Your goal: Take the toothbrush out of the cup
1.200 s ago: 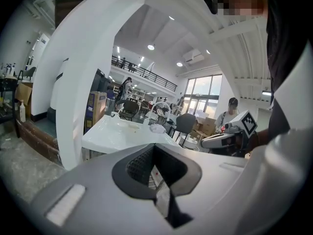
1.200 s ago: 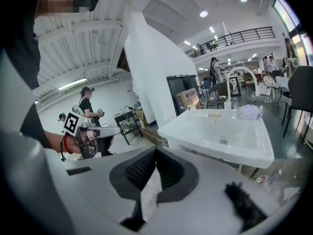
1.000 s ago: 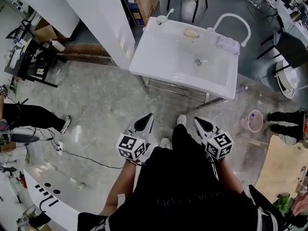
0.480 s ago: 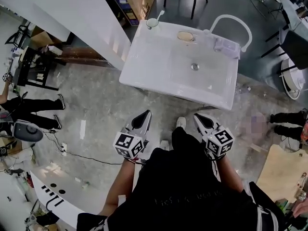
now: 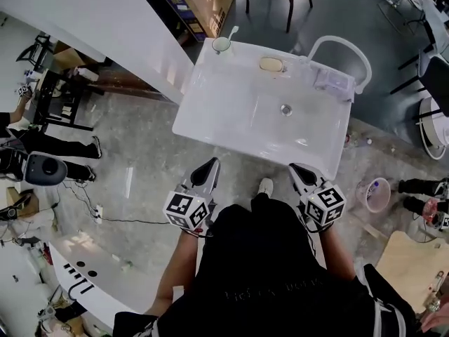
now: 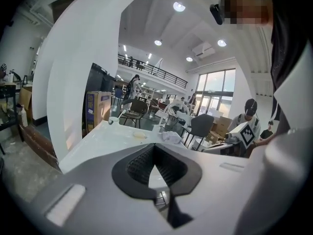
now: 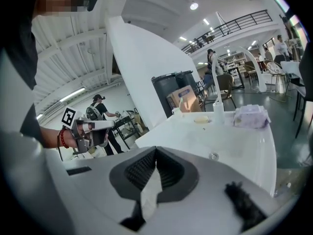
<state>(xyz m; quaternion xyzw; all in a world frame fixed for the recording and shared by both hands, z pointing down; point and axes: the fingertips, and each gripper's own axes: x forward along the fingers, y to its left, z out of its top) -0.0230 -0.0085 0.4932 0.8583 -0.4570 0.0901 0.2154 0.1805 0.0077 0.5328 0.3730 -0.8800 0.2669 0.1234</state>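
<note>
Both tongs closed on nothing: left gripper (image 5: pixel 212 163) tips together, right gripper (image 5: pixel 295 168) same. Both sit lower centre of head view, near front edge of sink (image 5: pixel 210 111). Cup (image 5: pixel 222 44) on sink's upper-left corner, toothbrush (image 5: pixel 232 31) standing inside, well apart from both grippers.

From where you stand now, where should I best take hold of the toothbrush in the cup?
Probably the stem of the toothbrush above the rim of the cup, coming from above: only that part sticks out, leaning right.

White washbasin (image 5: pixel 210 111), cup (image 5: pixel 222 44), soap (image 5: pixel 271 64), cloth (image 5: pixel 332 80)
</note>
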